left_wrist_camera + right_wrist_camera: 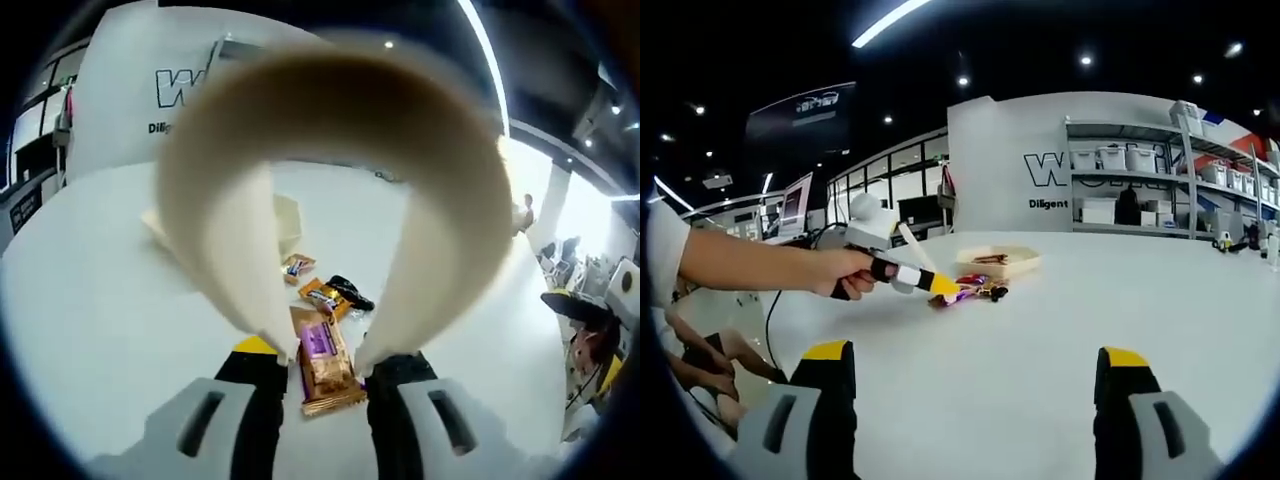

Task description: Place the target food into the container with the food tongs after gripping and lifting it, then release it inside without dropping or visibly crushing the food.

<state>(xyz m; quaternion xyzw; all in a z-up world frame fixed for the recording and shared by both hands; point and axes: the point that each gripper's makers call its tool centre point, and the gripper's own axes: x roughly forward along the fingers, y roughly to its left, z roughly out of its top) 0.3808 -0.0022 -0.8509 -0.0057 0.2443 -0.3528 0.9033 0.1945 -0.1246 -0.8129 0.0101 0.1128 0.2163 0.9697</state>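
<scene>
Cream plastic: the tongs (pixel 330 150) loop up from the left tool (pixel 328 385), whose jaws squeeze the two arms; the tips meet around a snack bar (pixel 325 365).
Target food: the snack bar in gold and purple wrapping lies on the white desk (pixel 100 300), between the tong tips, touching the desk as far as the left gripper view shows.
Other food: an orange packet (pixel 322 297), a small packet (pixel 295 266) and a dark piece (pixel 350 291) lie just beyond the bar, toward the container.
Container: a pale shallow box (pixel 1002 262) sits near the middle of the desk, with something dark inside it; the loose packets lie just beside it.
Left tool from afar: in the right gripper view a hand (pixel 845 272) holds it low over the pile of packets.
Right tool (pixel 975 400): jaws wide apart, nothing between them, hanging over bare desk well apart from the food.
Progress: I judge the grip is only being made. The lift, the carry to the box and the release inside all remain.
Risk: a hard squeeze could crush the bar.
</scene>
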